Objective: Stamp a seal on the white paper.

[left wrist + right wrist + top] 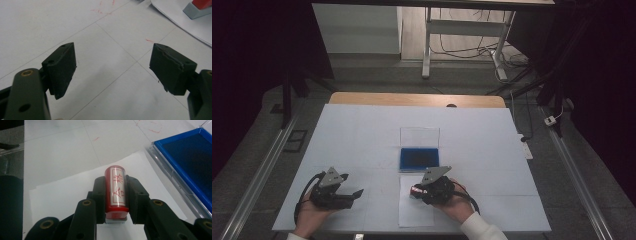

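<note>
White table [362, 135]: right hand-held gripper [116, 195] clamps red stamp [116, 188] over paper [62, 192]; left hand-held gripper [112, 67] spread, empty.

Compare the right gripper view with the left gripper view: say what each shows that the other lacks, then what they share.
Right gripper view alone: the right gripper clamped on the red stamp's barrel, with printed characters legible, and the open blue ink pad beside it. Left gripper view alone: the left gripper, jaws wide apart, holding nothing, over the white table cover. Shared: the stamp, the paper sheet, the cover and its red marks.
</note>
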### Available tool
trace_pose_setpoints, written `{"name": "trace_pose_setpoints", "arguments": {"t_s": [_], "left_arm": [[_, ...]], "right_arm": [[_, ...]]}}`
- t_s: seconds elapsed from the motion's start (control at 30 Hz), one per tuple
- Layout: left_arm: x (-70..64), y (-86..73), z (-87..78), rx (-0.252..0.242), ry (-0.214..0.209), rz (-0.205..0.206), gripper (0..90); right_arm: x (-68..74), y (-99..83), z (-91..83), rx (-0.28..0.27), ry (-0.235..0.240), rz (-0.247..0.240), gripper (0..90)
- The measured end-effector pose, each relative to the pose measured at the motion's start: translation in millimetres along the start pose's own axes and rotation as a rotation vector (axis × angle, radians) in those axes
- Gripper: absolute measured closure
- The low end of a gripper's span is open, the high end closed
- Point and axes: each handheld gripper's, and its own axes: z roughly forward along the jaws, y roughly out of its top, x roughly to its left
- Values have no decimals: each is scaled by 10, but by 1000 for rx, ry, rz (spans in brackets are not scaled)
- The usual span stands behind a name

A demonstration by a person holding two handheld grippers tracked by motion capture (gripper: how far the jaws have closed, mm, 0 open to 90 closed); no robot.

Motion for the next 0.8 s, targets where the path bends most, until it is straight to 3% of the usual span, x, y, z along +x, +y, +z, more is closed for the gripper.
{"name": "trace_pose_setpoints", "arguments": {"t_s": [0.37,0.6,0.8], "left_arm": [[8,-2,-24,-13,6,3,216],[20,-9,-22,-10,9,2,216],[17,-11,-22,-11,8,2,216]], "right_arm": [[-17,26,-34,-20,6,10,695],[-51,21,-76,-55,22,56,694],[-55,29,-113,-71,17,54,694]]}}
